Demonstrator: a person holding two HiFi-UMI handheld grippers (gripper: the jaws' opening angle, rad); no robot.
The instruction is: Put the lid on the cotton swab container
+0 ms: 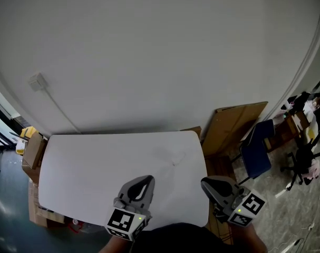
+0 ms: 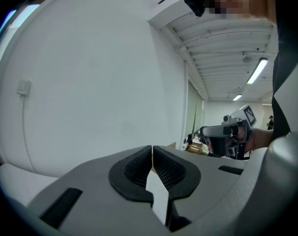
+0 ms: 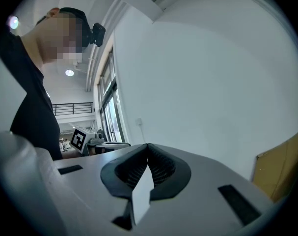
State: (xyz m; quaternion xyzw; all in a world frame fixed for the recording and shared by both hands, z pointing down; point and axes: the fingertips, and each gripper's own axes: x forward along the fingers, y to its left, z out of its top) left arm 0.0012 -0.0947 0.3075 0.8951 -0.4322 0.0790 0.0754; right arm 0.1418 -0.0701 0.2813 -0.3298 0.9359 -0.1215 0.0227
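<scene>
A plain white wall (image 1: pixel 149 51) fills most of what I see ahead; below it the white tabletop (image 1: pixel 96 162) butts its far edge against that wall, and its broad surface stretches from my jaws to that edge; its left edge runs beside stacked cardboard boxes (image 1: pixel 33 149), its right edge beside a leaning cardboard sheet (image 1: pixel 236 125) and a blue chair (image 1: pixel 257 149), with floor and a black office chair (image 1: pixel 302 159) further right; a wall socket (image 1: pixel 37 81) sits high on the left and its cable (image 1: pixel 59 109) runs down to the tabletop's back edge; my left gripper (image 1: pixel 147 179) is held above the near middle of the tabletop, pointing toward the wall, jaws closed tip to tip with nothing between them; my right gripper (image 1: pixel 208 184) is held near the tabletop's near right corner, its body out past the right edge, jaws likewise pressed together on nothing; the two are well apart, side by side; no view shows me the cotton swab container or its lid, so I cannot tell where they lie or which way they point.
</scene>
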